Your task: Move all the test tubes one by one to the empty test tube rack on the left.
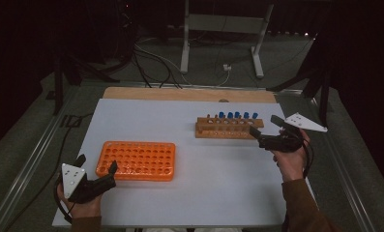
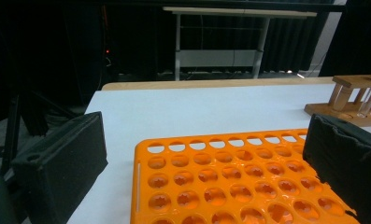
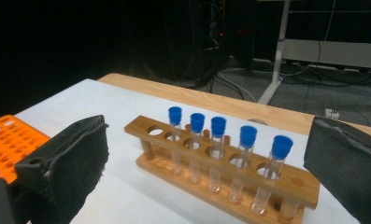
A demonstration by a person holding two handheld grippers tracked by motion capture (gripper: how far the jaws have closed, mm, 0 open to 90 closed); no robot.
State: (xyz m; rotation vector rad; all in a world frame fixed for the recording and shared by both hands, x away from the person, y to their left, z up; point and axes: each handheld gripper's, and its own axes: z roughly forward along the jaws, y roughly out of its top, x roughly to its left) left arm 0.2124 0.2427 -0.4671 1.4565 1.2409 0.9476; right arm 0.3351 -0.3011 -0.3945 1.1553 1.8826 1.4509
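**Two open grippers facing capped tubes in a wooden stand**

Nearest the person, we held the left gripper (image 1: 96, 175) at the near left corner of the orange rack (image 1: 136, 160), its jaws spread wide and holding nothing; in the left gripper view the rack (image 2: 239, 182) lay between and just beyond the two pads, every well empty. Farther off, at the right, our right gripper (image 1: 263, 129) stood just beside the right end of the wooden stand (image 1: 228, 128), jaws likewise wide and empty. In the right gripper view five test tubes (image 3: 218, 151) with blue caps (image 3: 219, 126) stood upright in the stand (image 3: 225, 175), one hole at its far end vacant.

We judged the tubes to be light, stiff, smooth and brittle if glass, so liable to slip or crack under a hard squeeze. The soundest hold seemed to be on the upper wall just under the cap, above the stand's top rail, closing gently and lifting straight up. The tube nearest the gripper, at the stand's right end, offered the clearest approach.
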